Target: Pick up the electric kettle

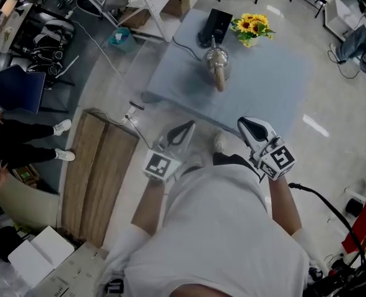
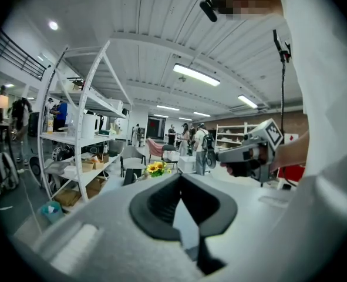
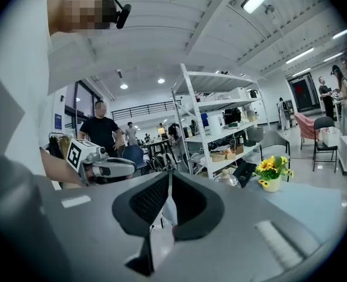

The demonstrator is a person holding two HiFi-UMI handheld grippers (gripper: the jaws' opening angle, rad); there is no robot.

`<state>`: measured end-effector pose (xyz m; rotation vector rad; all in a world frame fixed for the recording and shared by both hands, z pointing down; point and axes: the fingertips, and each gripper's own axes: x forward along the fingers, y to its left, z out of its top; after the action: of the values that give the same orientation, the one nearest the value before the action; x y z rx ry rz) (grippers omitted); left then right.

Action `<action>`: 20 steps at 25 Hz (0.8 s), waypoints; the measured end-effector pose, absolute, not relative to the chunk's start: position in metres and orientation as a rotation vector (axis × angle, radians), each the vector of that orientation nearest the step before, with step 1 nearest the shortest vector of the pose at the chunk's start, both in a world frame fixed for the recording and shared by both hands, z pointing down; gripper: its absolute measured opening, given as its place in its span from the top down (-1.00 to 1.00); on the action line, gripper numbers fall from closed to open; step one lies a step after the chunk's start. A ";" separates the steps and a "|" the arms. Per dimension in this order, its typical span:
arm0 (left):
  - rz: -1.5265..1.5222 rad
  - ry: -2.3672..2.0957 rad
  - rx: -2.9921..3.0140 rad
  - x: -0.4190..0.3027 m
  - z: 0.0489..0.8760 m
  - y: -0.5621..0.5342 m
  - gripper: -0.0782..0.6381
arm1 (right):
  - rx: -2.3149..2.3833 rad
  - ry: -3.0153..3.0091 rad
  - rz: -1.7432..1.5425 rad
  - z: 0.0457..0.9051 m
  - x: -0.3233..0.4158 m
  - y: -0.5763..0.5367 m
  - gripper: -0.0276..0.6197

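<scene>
Nearest is the person in a white shirt, with a gripper in each hand. The left gripper has its jaws pressed together at the tips, and nothing is in them. The right gripper is just the same: jaws together, nothing held. Both point level over the floor, toward the table, and neither has got to it. A wood bench stands on the floor off to the left.

The table is grey. The kettle stands on it, near the middle, with its handle toward the person. It is well apart from both grippers. In the right gripper view the kettle shows just right of the closed jaws, far off. Behind the kettle lies a black base, and the flowers stand beside it. Past the table is a white shelf.
</scene>
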<state>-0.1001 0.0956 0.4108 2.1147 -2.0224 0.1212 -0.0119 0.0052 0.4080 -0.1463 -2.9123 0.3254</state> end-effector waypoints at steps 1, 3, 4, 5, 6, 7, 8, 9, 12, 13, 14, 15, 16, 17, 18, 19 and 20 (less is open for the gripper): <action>0.128 -2.026 2.108 -0.101 0.413 0.092 0.78 | -0.163 -2.907 0.328 0.410 -0.014 0.001 0.83; 0.141 -2.036 2.097 -0.101 0.417 0.085 0.78 | -0.196 -2.896 0.334 0.414 -0.018 -0.009 0.82; 0.142 -2.041 2.088 -0.101 0.419 0.081 0.78 | -0.213 -2.892 0.337 0.416 -0.020 -0.013 0.82; 0.141 -2.048 2.077 -0.101 0.421 0.078 0.78 | -0.229 -2.888 0.339 0.418 -0.021 -0.018 0.82; 0.140 -2.056 2.062 -0.102 0.423 0.075 0.78 | -0.246 -2.885 0.341 0.420 -0.023 -0.022 0.82; 0.140 -2.063 2.046 -0.102 0.426 0.072 0.78 | -0.263 -2.881 0.342 0.422 -0.024 -0.026 0.82; 0.141 -2.069 2.029 -0.103 0.428 0.069 0.78 | -0.279 -2.878 0.343 0.423 -0.025 -0.030 0.82; 0.142 -2.075 2.015 -0.103 0.430 0.067 0.78 | -0.294 -2.875 0.344 0.425 -0.026 -0.033 0.82; 0.145 -2.103 1.982 -0.104 0.431 0.058 0.78 | -0.327 -2.863 0.349 0.428 -0.028 -0.043 0.82; 0.150 -2.109 1.974 -0.104 0.432 0.055 0.78 | -0.335 -2.857 0.351 0.429 -0.028 -0.046 0.82; 0.153 -2.115 1.967 -0.104 0.433 0.053 0.78 | -0.344 -2.853 0.351 0.431 -0.028 -0.048 0.82; 0.156 -2.117 1.962 -0.103 0.434 0.051 0.78 | -0.354 -2.852 0.349 0.433 -0.028 -0.051 0.82; 0.159 -2.119 1.958 -0.103 0.435 0.049 0.78 | -0.361 -2.851 0.348 0.434 -0.028 -0.053 0.82; 0.159 -2.122 1.956 -0.103 0.436 0.047 0.78 | -0.366 -2.850 0.349 0.436 -0.028 -0.055 0.82; 0.159 -2.124 1.954 -0.103 0.436 0.045 0.78 | -0.369 -2.849 0.352 0.438 -0.029 -0.057 0.82; 0.160 -2.126 1.952 -0.103 0.437 0.044 0.78 | -0.370 -2.847 0.357 0.439 -0.030 -0.060 0.82; 0.163 -2.126 1.947 -0.104 0.437 0.041 0.78 | -0.369 -2.843 0.364 0.441 -0.031 -0.062 0.82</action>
<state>-0.1039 0.0414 0.4369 1.9470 -2.1259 0.1628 -0.0307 -0.0620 0.4413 -0.3691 -2.8435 0.3636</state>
